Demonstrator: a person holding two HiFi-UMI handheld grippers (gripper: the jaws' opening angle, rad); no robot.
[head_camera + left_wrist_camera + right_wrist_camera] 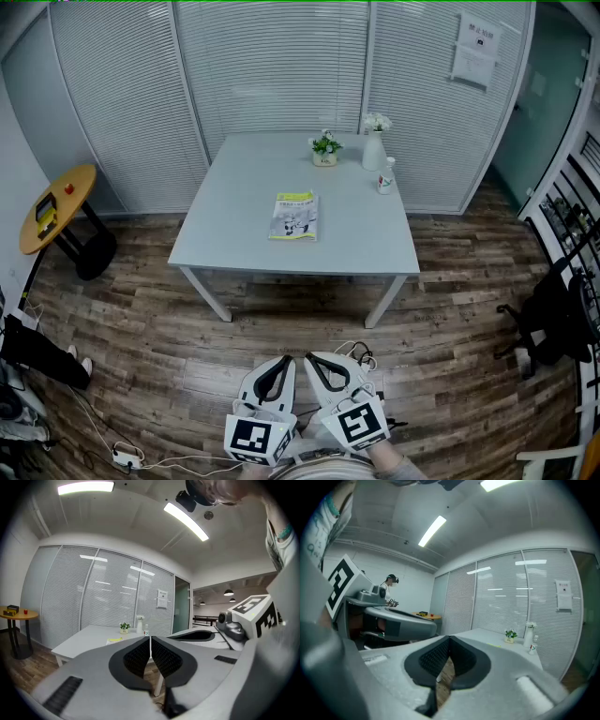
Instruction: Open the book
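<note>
A closed book [294, 216] with a yellow and white cover lies flat near the middle of the grey table [244, 225]. In the left gripper view the book [114, 640] shows as a thin yellow strip on the tabletop, far off. Both grippers hang low over the wooden floor, well short of the table. My left gripper [286, 361] is shut with nothing between its jaws, its tips meeting [150, 637]. My right gripper [311, 359] is likewise shut and empty [449, 638]. The two sit side by side, tips close together.
At the table's far edge stand a small potted plant [325, 148], a white vase [374, 148] and a small bottle [385, 176]. A round yellow side table [58, 206] stands at the left. A chair [548, 319] is at the right. Cables [122, 457] lie on the floor.
</note>
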